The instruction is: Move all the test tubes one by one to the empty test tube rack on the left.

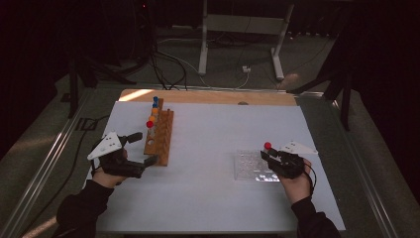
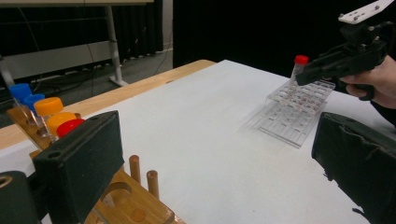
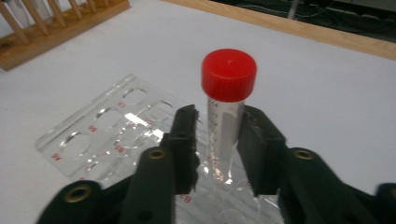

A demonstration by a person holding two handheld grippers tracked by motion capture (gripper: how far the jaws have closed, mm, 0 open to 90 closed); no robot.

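A clear tube with a red cap [image 3: 229, 74] stands upright in a clear plastic rack [image 3: 93, 135] on the white table. My right gripper [image 3: 217, 140] has one jaw on each side of the tube below the cap. The right pad [image 3: 254, 149] is at the tube's wall, while a thin gap shows beside the left pad [image 3: 187, 140], so this gripper is open. From above, the same tube [image 1: 267, 146] and right gripper [image 1: 265, 154] are at the clear rack's [image 1: 247, 166] far right corner. My left gripper [image 1: 146, 147] stands wide open at the near end of a wooden peg rack [image 1: 161, 136], holding nothing.
The wooden rack [image 2: 135, 210] holds capped tubes: blue [image 2: 21, 91], orange [image 2: 48, 106] and red [image 2: 70, 126]. Two bare pegs [image 2: 152, 182] rise near my left jaw. A wooden strip [image 1: 208, 96] edges the table's far side, with table legs and cables on the floor beyond.
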